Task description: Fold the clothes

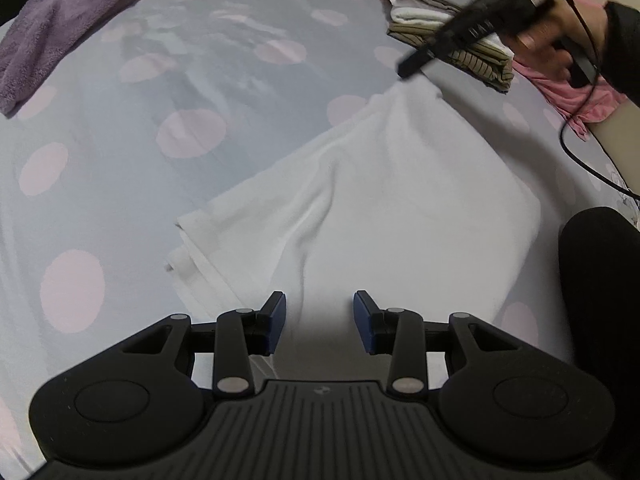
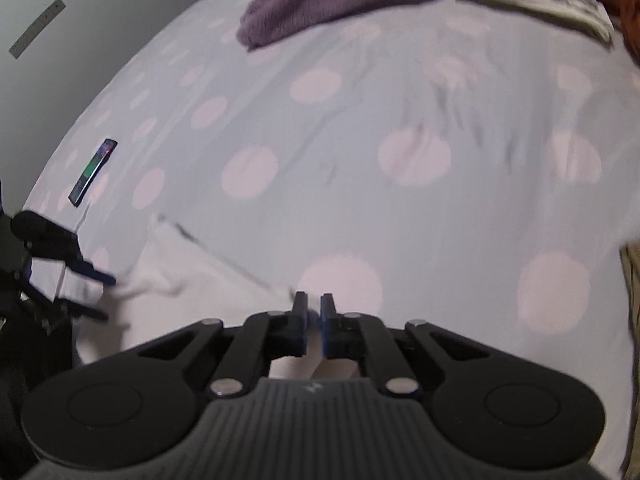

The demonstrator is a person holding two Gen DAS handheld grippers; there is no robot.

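Your left gripper stands apart over the white garment lying on the dotted bedsheet. Your right gripper is pinched together at the garment's edge. Only the right view shows the phone; only the left shows the folded stack.

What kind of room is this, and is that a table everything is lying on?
Most likely a bedroom, and a bed rather than a table: the surface is a soft grey bedsheet with pink dots. A white garment lies spread on it, with a stack of folded clothes and a purple fleece blanket at the far edge.
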